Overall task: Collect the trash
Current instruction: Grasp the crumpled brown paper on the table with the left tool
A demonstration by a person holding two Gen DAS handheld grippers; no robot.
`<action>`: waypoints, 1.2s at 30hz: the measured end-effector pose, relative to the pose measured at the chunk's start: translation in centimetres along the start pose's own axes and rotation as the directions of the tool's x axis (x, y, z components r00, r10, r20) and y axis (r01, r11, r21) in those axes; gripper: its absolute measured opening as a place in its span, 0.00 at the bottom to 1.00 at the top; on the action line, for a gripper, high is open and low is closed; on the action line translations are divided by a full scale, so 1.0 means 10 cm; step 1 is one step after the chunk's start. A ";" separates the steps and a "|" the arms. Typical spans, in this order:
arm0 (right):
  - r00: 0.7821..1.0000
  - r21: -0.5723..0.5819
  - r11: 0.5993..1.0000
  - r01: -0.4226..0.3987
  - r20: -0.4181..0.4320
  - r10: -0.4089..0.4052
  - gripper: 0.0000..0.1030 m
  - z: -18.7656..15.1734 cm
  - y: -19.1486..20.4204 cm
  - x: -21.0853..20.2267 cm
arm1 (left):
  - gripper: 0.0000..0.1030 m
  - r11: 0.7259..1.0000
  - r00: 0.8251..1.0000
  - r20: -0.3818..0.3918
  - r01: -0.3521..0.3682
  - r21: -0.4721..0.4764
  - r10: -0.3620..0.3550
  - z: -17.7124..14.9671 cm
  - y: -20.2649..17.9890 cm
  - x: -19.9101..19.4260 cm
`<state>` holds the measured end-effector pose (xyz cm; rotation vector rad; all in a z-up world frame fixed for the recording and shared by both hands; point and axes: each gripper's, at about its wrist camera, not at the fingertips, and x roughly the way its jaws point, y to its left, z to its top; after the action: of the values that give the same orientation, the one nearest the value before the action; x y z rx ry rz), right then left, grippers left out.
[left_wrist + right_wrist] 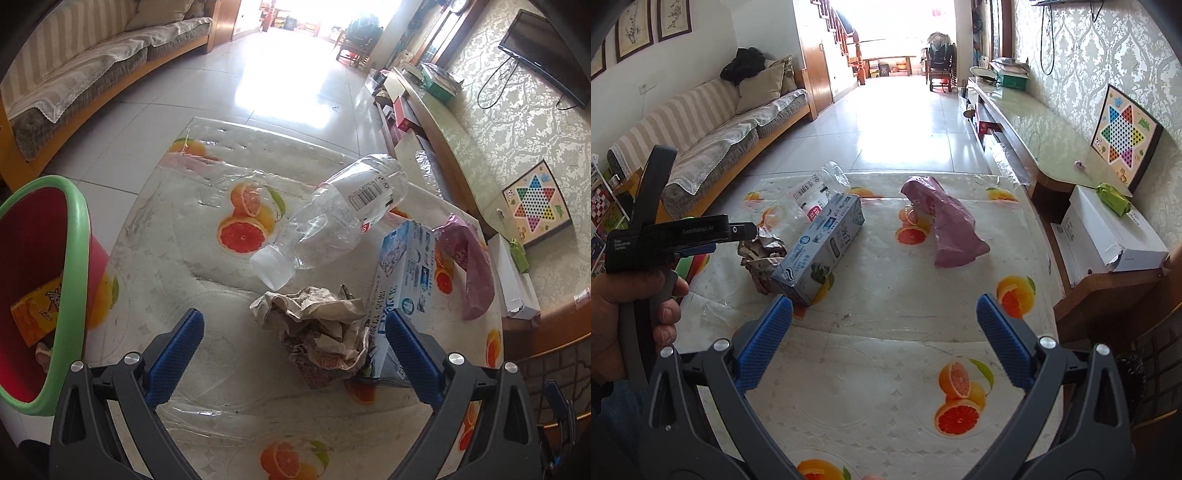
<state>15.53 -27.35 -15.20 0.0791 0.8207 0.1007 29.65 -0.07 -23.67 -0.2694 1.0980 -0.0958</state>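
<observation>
On the fruit-print table [207, 266] lie a crumpled brown paper wad [317, 325], a clear empty plastic bottle [332, 218] on its side, a blue-white carton box [402, 280] and a purple plastic bag [469, 266]. My left gripper [295, 332] is open, its blue pads either side of the paper wad, just short of it. My right gripper [884, 321] is open and empty over bare tablecloth, nearer than the carton [820, 247] and the purple bag [949, 225]. The wad [761, 258] and the bottle [809, 199] also show there.
A red bin with a green rim [70, 280] stands at the table's left edge and holds an orange packet [37, 314]. The left gripper's body and the hand [635, 258] show in the right wrist view. A sofa [701, 140] is left, a long TV bench [1034, 133] right.
</observation>
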 end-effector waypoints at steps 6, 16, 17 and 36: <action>1.000 0.030 1.000 0.002 0.001 -0.002 0.95 -0.07 -0.14 0.01 | 0.80 0.999 0.998 -0.052 -0.040 0.010 0.040 -0.03 -0.06 0.26; 1.000 0.059 0.998 0.011 -0.014 -0.011 0.95 -0.15 -0.27 0.09 | 0.44 0.999 0.996 -0.080 0.035 0.042 -0.031 -0.07 -0.30 0.39; 1.000 0.060 0.998 0.014 -0.015 -0.013 0.95 -0.13 -0.27 0.10 | 0.42 0.998 0.997 -0.077 0.033 0.051 -0.029 -0.07 -0.33 0.37; 0.994 -0.006 0.996 -0.092 -0.051 0.092 0.95 0.50 0.59 0.84 | 0.39 0.978 0.991 0.133 -0.049 0.204 0.022 -0.14 0.13 -0.74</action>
<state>24.51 -20.66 -17.28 0.1072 0.8672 0.1937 25.00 2.54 -18.23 -0.0680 0.9544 -0.1569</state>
